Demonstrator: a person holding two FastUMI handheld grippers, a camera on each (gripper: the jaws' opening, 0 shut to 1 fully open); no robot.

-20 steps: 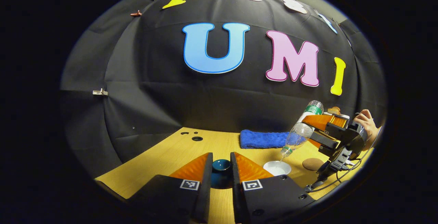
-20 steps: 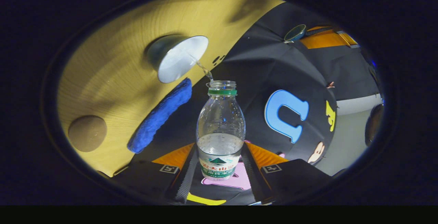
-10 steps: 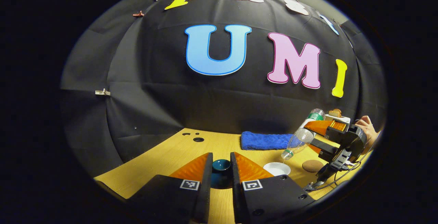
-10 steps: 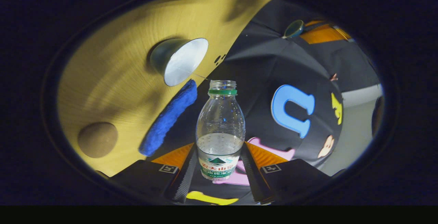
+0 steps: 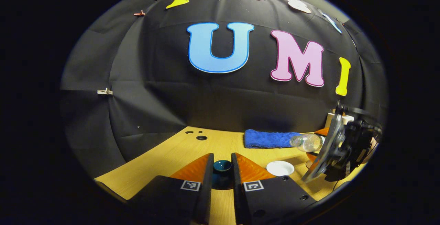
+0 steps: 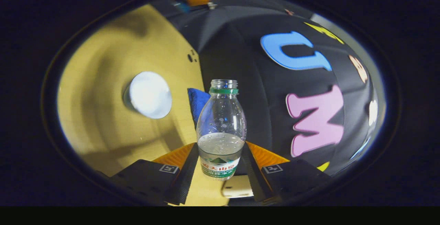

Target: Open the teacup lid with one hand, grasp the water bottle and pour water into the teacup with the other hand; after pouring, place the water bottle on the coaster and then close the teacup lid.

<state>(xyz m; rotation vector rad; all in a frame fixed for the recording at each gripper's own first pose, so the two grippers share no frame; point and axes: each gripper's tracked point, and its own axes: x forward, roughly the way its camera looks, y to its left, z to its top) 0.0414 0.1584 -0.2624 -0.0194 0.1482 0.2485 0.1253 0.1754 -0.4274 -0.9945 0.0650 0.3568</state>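
Step in hand: pouring looks finished; judged from the bottle's raised mouth, the carry to the coaster comes next.
Right gripper (image 6: pixel 220 170): fingers clamped on the water bottle (image 6: pixel 221 128), mouth open, water low in its body.
Left gripper (image 5: pixel 221 180): fingers pressed on the dark teacup lid (image 5: pixel 222 168), held off the cup.
Teacup (image 5: pixel 280 168): open on the worktop (image 5: pixel 172 156), at 3 o'clock of the lid.
Blue cloth (image 5: pixel 268 139): at 12 o'clock of the teacup.
Next move: bring the bottle fully upright, find the coaster, whose place cannot be told for sure, then set the lid back.

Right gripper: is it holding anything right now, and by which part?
Yes. The right gripper holds the water bottle by its lower, labelled body, one of the fingers pressing each side, open neck pointing away.
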